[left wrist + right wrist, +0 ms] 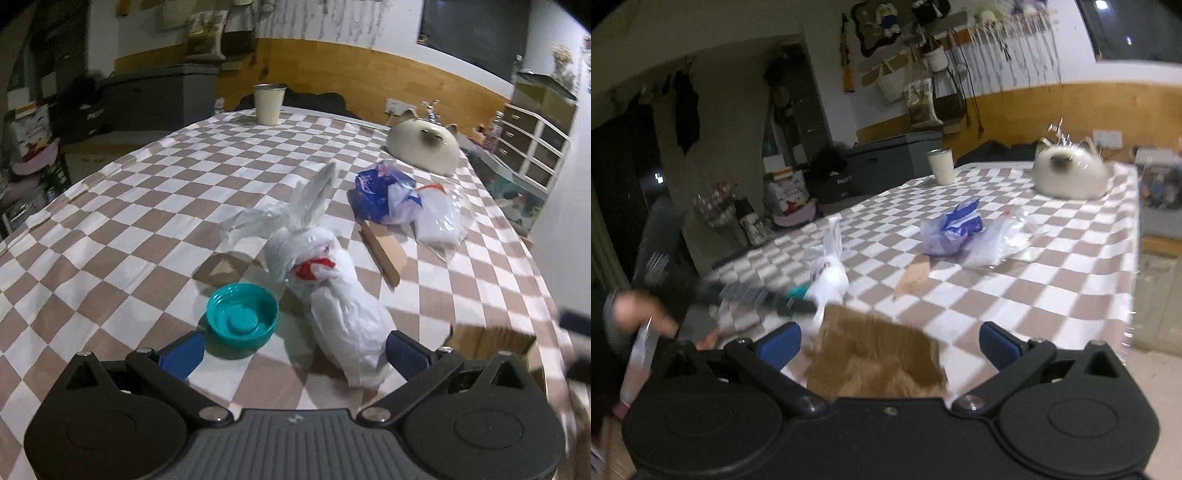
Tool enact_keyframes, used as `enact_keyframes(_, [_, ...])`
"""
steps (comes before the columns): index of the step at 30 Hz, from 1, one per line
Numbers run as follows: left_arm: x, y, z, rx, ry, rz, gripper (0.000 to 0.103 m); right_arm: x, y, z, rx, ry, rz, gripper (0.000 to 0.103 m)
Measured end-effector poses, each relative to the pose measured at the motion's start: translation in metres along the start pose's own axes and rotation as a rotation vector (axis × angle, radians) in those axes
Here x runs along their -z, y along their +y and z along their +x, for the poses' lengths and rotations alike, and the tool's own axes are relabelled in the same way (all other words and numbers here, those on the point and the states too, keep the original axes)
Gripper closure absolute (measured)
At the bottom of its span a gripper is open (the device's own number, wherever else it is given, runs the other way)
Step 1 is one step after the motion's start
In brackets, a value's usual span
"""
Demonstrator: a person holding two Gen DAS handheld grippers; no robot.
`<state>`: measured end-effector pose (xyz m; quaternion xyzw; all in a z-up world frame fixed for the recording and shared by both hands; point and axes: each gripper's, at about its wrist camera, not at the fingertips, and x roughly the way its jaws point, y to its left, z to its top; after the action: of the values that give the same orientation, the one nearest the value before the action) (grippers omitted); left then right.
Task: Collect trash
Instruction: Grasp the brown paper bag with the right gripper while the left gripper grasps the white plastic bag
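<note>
In the left wrist view my left gripper [293, 354] is open, its blue fingers on either side of a knotted white plastic bag [332, 295] with red inside and a teal lid [242, 317] on the checkered tablecloth. Farther off lie a blue-and-white wrapper [384, 195], a clear plastic bag [439, 218] and a brown cardboard piece [382, 251]. In the right wrist view my right gripper [888, 345] is open above a blurred brown cardboard box [875, 354] at the table's near edge. The white bag [829, 277], wrapper [951, 232] and left gripper [790, 304] show beyond.
A cream cup [269, 104] stands at the table's far edge, and a cat-faced white dome [424, 146] sits at the far right. The checkered table [147, 221] drops off on the right. Dark cabinets and boxes stand beyond on the left.
</note>
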<state>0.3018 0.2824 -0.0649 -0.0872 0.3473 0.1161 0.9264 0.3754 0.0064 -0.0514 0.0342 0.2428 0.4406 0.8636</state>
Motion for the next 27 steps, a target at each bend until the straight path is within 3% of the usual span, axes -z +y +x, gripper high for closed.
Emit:
enact_keyframes(6, [0.009, 0.007, -0.001, 0.077, -0.001, 0.012, 0.003, 0.000, -0.028, 0.052, -0.054, 0.084, 0.178, 0.000])
enact_keyframes(8, [0.009, 0.010, -0.001, 0.112, -0.011, -0.011, 0.003, 0.005, -0.030, 0.049, -0.121, 0.073, 0.220, 0.000])
enact_keyframes(12, [0.002, 0.014, -0.002, 0.160, -0.050, -0.072, 0.003, 0.017, -0.021, 0.026, -0.248, 0.054, 0.196, 0.000])
enact_keyframes(18, [-0.008, 0.009, 0.005, 0.236, -0.043, -0.204, 0.003, 0.034, 0.012, 0.000, -0.344, 0.095, 0.098, 0.000])
enact_keyframes(22, [-0.015, 0.000, 0.020, 0.202, 0.009, -0.296, 0.003, 0.039, 0.038, -0.006, -0.269, 0.114, 0.031, 0.000])
enact_keyframes(27, [-0.024, -0.012, 0.037, 0.183, 0.060, -0.344, 0.004, 0.045, 0.080, -0.004, -0.027, 0.104, -0.154, 0.000])
